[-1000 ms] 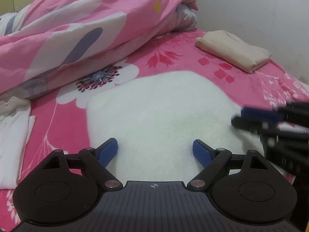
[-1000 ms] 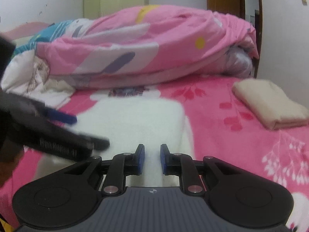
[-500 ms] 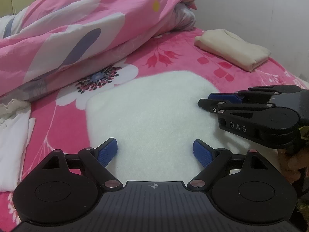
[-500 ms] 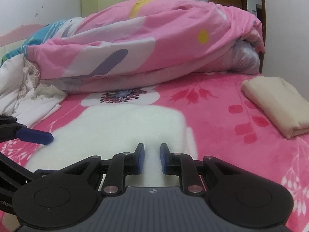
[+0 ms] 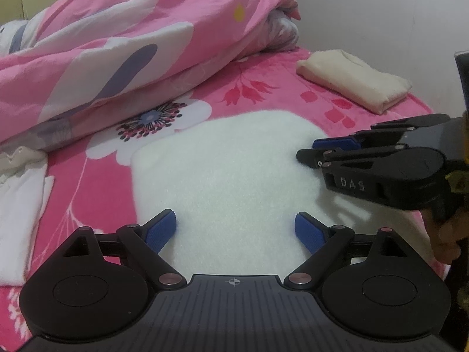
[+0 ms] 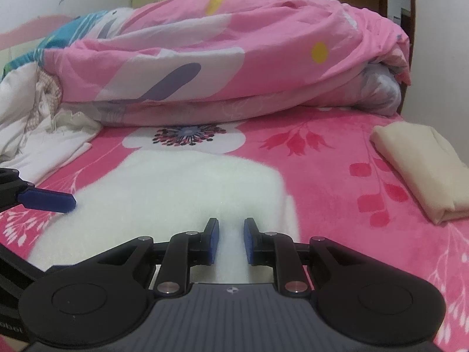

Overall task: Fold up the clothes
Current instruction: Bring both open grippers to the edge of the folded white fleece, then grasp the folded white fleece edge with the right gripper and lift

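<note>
A white fleecy garment (image 5: 234, 170) lies flat on the pink flowered bed sheet (image 5: 263, 96). My left gripper (image 5: 234, 223) hovers over its near part. The jaws stand wide and are still opening, with only fleece below them and nothing gripped. My right gripper (image 5: 313, 152), held by a hand, reaches in over the garment's right edge. In its own view the right gripper (image 6: 231, 228) shows a narrow gap between its blue pads (image 6: 212, 234). The garment (image 6: 181, 187) shows through the gap, not pinched. One blue left finger (image 6: 47, 201) pokes in at the left.
A bunched pink duvet (image 5: 117, 44) fills the back of the bed. A folded cream cloth (image 5: 354, 82) lies at the back right near the wall. Loose white clothes (image 5: 17, 205) lie at the left edge.
The right gripper has come in from the right, over the garment's right edge, and slowed. The left gripper has stayed in place, its jaws slightly wider.
</note>
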A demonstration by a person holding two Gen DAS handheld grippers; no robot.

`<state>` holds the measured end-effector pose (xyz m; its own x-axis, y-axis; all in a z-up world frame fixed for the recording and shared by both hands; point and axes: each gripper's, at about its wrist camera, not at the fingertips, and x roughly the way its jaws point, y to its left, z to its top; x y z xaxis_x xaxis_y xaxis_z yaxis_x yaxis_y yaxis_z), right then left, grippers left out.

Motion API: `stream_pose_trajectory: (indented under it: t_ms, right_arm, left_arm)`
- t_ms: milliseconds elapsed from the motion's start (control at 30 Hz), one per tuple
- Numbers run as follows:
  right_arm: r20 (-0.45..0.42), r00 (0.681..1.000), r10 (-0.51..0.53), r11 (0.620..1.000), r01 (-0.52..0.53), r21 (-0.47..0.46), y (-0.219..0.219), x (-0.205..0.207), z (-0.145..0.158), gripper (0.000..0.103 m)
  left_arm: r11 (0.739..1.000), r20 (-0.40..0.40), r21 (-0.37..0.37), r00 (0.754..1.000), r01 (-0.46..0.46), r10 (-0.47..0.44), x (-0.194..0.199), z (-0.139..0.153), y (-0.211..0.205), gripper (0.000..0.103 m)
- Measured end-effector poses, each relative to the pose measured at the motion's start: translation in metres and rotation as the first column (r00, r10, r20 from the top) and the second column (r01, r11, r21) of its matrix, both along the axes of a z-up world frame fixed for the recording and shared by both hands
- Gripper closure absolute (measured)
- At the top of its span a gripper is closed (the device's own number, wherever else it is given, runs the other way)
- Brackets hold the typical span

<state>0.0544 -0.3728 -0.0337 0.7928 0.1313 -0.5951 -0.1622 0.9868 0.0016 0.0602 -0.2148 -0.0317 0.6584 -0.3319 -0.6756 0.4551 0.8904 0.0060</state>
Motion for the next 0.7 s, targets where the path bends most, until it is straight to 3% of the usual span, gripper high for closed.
stream_pose_trajectory:
  t_ms: [167, 300, 433, 500, 700]
  right_arm:
    - [0.008, 0.999, -0.032, 0.991, 0.031, 0.127, -0.020, -0.002, 0.008, 0.082]
    - [0.010, 0.996, -0.093, 0.959, 0.087, 0.270, -0.049, -0.012, 0.010, 0.067]
    - [-0.024, 0.988, -0.150, 0.916, 0.148, 0.373, -0.081, -0.023, 0.008, 0.057]
    - [-0.054, 0.985, -0.161, 0.899, 0.169, 0.404, -0.094, -0.026, 0.005, 0.038]
    - [-0.167, 0.971, -0.169, 0.843, 0.230, 0.486, -0.114, -0.024, -0.015, 0.022]
  left_arm:
    - [0.996, 0.023, -0.083, 0.999, -0.040, 0.042, -0.002, 0.009, 0.025, 0.006]
    - [0.992, 0.034, -0.118, 0.998, -0.054, 0.058, 0.002, 0.015, 0.044, 0.001]
    - [0.983, -0.066, -0.160, 0.994, -0.095, 0.085, 0.014, 0.007, 0.061, 0.000]
    - [0.975, -0.130, -0.186, 0.986, -0.125, 0.102, 0.021, 0.000, 0.068, 0.000]
    - [0.940, -0.315, -0.276, 0.943, -0.202, 0.110, 0.036, -0.020, 0.085, 0.000]
